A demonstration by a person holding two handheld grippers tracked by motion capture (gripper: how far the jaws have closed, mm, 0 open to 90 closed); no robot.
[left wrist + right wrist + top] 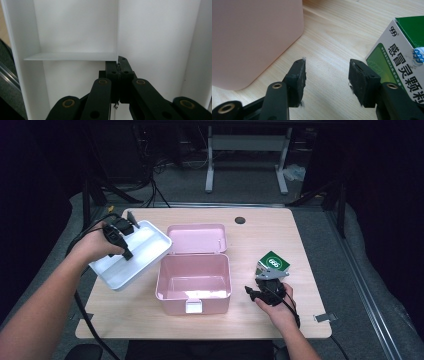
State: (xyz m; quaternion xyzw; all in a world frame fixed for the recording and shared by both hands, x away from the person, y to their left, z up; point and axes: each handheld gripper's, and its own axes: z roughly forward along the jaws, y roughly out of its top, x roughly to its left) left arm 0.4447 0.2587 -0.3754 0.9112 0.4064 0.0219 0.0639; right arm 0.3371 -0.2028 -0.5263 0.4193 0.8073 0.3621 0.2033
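Observation:
In the high view my left gripper (pixel 126 251) holds a white divided tray (pixel 150 240) tilted above the table's left side, beside the open pink box (pixel 193 306). The left gripper view shows that gripper (pixel 120 62) shut on the thin divider wall of the tray (pixel 155 37). Right of the pink box, my right gripper (pixel 262 280) rests low over the table, just in front of a green and white medicine box (pixel 273 264). Its jaws (pixel 327 75) are open over bare wood, with the medicine box (pixel 397 57) beside the right jaw and the pink box (pixel 254 37) to the left.
The pink box has nothing inside, and its lid (pixel 197 237) lies folded back behind it. The wooden table (pixel 250 240) has a dark round hole (pixel 240 220) near its far edge. Table legs and cables stand on the floor beyond it.

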